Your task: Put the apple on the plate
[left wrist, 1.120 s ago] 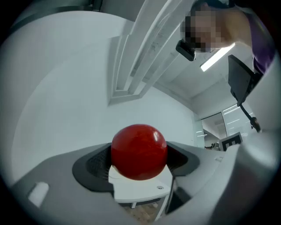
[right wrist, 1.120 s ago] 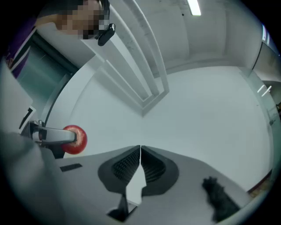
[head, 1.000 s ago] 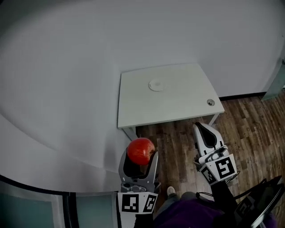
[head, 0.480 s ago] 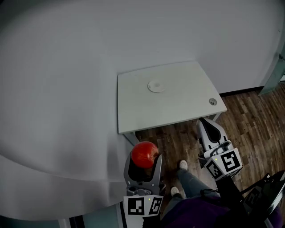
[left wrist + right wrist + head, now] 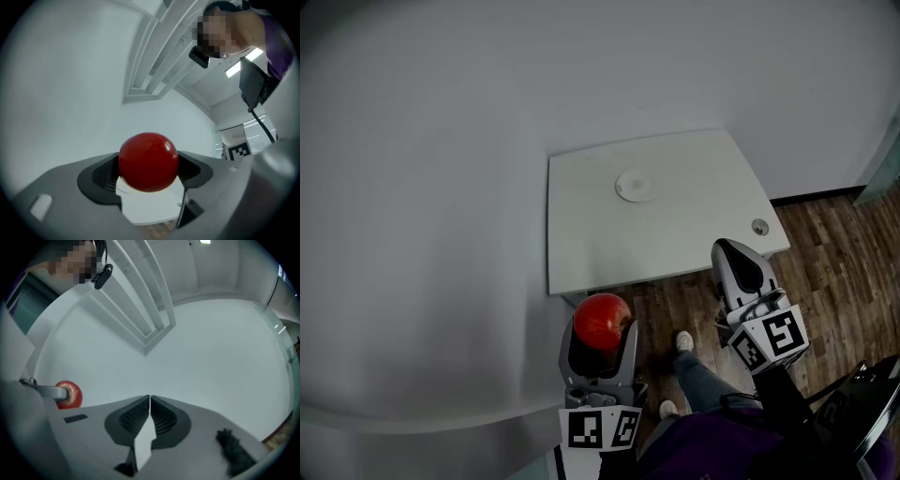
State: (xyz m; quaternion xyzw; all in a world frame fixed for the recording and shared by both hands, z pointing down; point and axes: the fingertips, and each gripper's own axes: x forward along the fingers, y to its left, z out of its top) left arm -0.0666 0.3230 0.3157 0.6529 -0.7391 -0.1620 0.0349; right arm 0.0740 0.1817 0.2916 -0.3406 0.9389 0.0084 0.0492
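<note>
My left gripper [image 5: 602, 330] is shut on a red apple [image 5: 601, 320], held over the floor just in front of the white table's [image 5: 581, 253] near edge. In the left gripper view the apple [image 5: 148, 161] fills the gap between the jaws. A small white plate [image 5: 635, 186] lies on the table towards its far side, well beyond the apple. My right gripper [image 5: 737, 261] hangs at the table's near right corner, its jaws pressed together with nothing between them [image 5: 149, 405]. The right gripper view also catches the apple [image 5: 69, 395] at its left.
A round grommet [image 5: 759, 226] sits in the table's right near corner. Grey walls bound the table behind and on the left. A person's leg and shoes [image 5: 682, 345] stand on the wooden floor [image 5: 834, 253] below the grippers.
The table has come closer and lower in the head view as both grippers advanced towards it. The apple stays clamped in the left gripper. A leg has stepped forward.
</note>
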